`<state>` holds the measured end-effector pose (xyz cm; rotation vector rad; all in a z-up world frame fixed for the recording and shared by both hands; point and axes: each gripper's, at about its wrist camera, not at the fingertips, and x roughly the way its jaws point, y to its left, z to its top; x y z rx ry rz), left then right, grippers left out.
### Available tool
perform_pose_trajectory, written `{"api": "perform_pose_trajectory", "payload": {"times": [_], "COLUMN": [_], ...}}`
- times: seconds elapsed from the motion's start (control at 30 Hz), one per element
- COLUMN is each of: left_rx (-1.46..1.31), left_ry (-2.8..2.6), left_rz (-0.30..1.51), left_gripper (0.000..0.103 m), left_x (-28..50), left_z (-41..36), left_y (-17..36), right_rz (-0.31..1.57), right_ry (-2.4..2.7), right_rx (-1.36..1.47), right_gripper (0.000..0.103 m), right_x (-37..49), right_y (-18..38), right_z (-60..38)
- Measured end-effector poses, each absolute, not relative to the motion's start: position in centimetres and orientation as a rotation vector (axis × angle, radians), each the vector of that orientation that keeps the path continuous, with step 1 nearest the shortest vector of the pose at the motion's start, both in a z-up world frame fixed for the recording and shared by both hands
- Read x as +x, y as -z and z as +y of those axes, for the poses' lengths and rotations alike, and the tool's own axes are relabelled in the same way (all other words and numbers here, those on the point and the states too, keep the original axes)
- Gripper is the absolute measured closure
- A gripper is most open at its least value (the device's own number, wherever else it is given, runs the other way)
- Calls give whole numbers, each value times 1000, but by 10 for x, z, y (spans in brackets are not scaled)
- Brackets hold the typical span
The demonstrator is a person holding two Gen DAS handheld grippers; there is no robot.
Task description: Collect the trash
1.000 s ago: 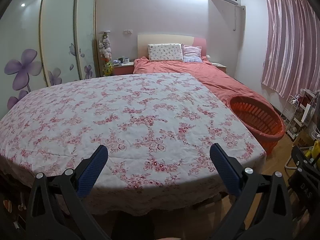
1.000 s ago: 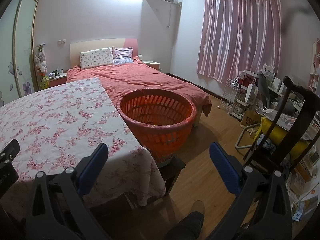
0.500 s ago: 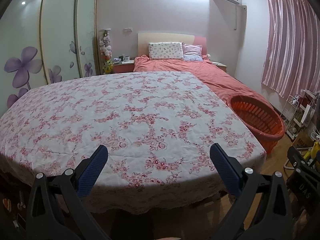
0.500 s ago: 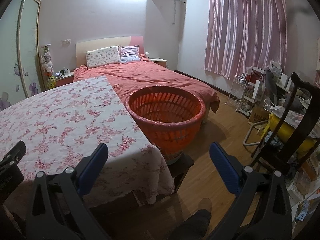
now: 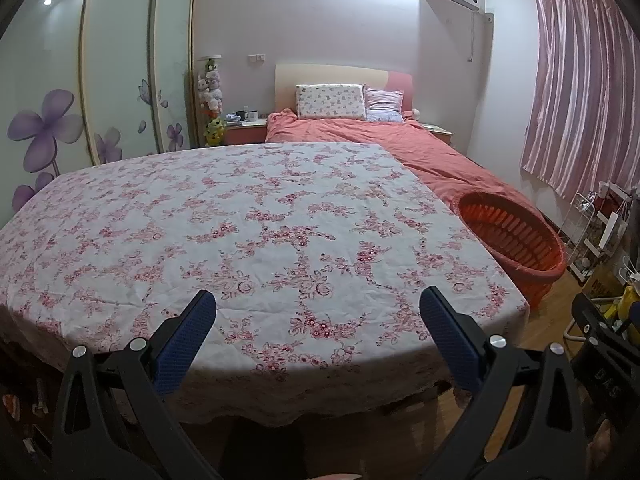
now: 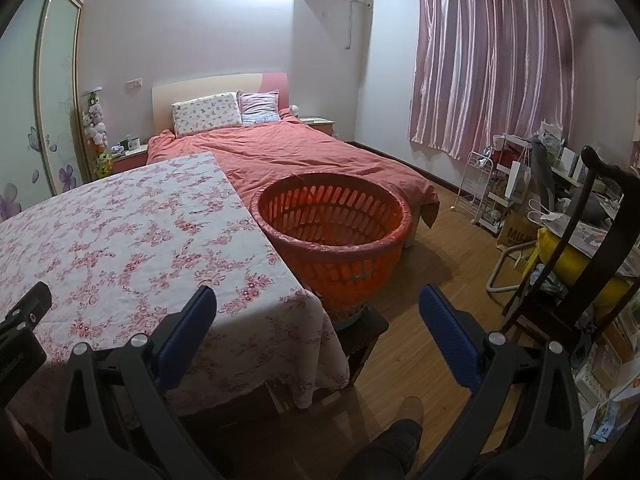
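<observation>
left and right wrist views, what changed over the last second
Only the views shifted: the orange basket slid rightward in the right wrist view as that gripper turned leftward; the left view shifted slightly. Nothing was grasped or released. Both grippers, left included, stay open and empty; the floral tablecloth stays bare.

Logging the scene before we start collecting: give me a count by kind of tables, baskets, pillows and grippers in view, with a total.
Table with floral cloth: 1
Orange basket: 1
Pillows, floral pillow and striped pillow: 2
Grippers, left gripper and right gripper, both open and empty: 2
Total: 6
</observation>
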<state>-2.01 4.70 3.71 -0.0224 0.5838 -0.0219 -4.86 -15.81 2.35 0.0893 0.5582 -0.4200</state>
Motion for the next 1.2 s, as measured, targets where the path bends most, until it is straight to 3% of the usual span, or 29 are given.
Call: {"api": "perform_pose_trajectory", "payload": {"times": [1.2], "left_rx": [-6], "left_ry": [50], "left_rz": [581], "left_gripper": [3], "left_x": [-23], "left_z": [38], "left_y": [-37], "right_rz": [558], "right_ry": [421], "right_rx": [91], "right_gripper": [4], "right_x": [-49], "right_y": [-24], "right_z": [-159]}}
